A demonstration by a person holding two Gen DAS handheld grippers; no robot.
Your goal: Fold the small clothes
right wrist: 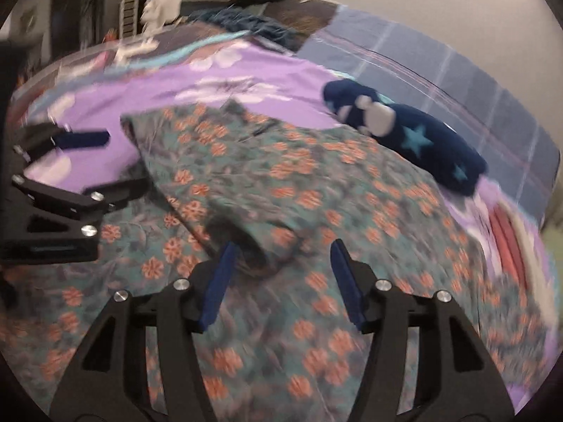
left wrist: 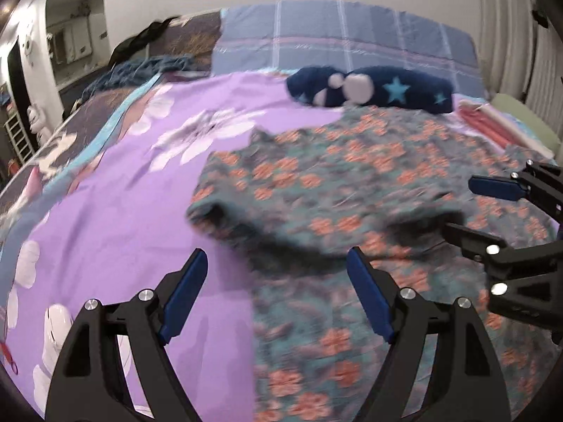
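Observation:
A teal garment (left wrist: 334, 183) with orange flowers lies spread on the purple bedsheet (left wrist: 123, 211), one part folded over with a rumpled edge. My left gripper (left wrist: 278, 295) hovers open over the garment's left border, with nothing between its blue pads. The right gripper (left wrist: 471, 209) enters at the right edge of that view, above the cloth. In the right wrist view, the right gripper (right wrist: 281, 281) stands partly open over the garment (right wrist: 281, 183). A raised fold lies just ahead of its tips and the pads do not press on it. The left gripper (right wrist: 102, 163) shows open at the left.
A dark blue item with light blue stars (left wrist: 369, 88) (right wrist: 404, 133) lies beyond the garment. A red striped cloth (left wrist: 482, 123) sits at the right, and a plaid grey-blue cover (left wrist: 334, 35) runs along the wall. A dark knitted heap (left wrist: 140, 66) lies at the far left.

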